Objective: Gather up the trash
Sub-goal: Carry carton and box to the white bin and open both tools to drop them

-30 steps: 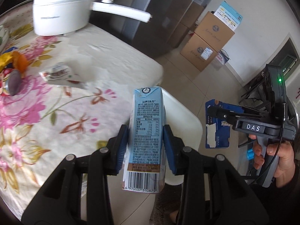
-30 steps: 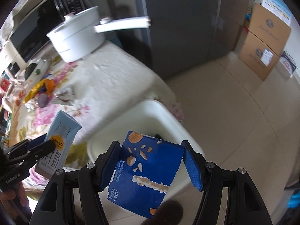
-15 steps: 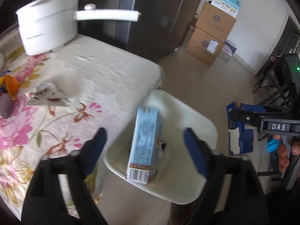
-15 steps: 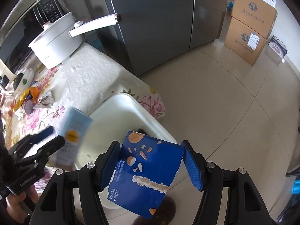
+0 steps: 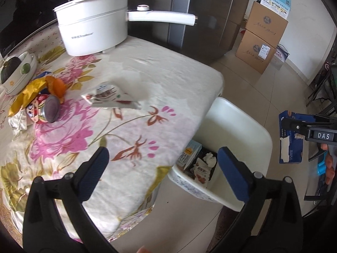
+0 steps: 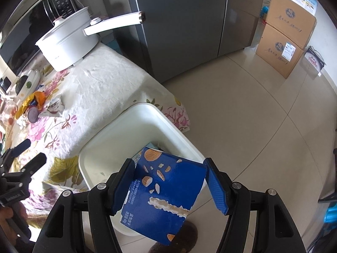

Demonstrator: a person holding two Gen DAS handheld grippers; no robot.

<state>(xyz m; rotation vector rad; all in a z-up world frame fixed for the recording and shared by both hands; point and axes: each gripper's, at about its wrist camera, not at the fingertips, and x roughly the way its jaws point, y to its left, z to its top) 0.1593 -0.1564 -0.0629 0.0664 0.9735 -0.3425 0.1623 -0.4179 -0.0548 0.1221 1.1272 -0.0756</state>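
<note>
Down beside the table (image 5: 147,67), the white bin (image 5: 242,126) holds a milk carton (image 5: 188,155), a wrapper (image 5: 201,169) and what looks like crumpled tissue. Left gripper (image 5: 161,169) has just been opening, jaws wide with nothing between them. Right gripper (image 6: 169,184) clamps the blue box (image 6: 164,198) right above the bin. Another wrapper (image 5: 109,98) lies on the tablecloth.

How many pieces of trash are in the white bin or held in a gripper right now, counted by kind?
Milk carton: 1, in the white bin
Snack wrapper: 1, in the bin
Crumpled tissue: 1, in the bin
Blue box: 1, held in the right gripper
Total: 4 that show; the bin's dark bottom may hide more.
</note>
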